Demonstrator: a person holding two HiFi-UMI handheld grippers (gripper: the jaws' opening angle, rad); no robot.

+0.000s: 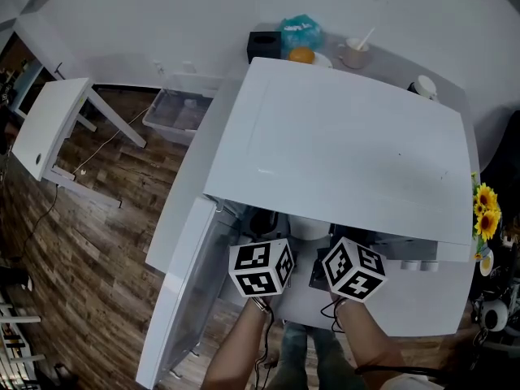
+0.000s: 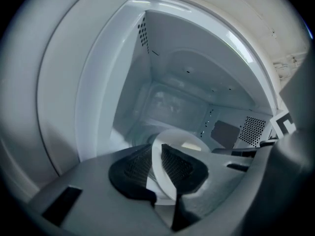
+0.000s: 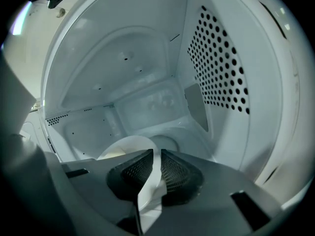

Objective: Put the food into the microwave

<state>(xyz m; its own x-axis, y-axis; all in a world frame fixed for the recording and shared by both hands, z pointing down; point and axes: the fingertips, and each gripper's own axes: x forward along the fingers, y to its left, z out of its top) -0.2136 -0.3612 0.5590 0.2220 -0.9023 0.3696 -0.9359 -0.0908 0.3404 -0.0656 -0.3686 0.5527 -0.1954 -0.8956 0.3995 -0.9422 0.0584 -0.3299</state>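
— How do we find the tools?
— We record the left tool (image 2: 156, 163) clenched on the rim of the white plate (image 2: 182, 137). The right tool (image 3: 155, 173) is clamped on the opposite rim.
— And the food (image 2: 190, 145)?
— Pale, lying on the plate, which we find inside the microwave (image 2: 172, 100) cavity, with the door (image 1: 175, 299) open.

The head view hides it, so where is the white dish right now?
In both gripper views the white dish is inside the microwave cavity, the left gripper clamped on its left rim, the right gripper on its right.
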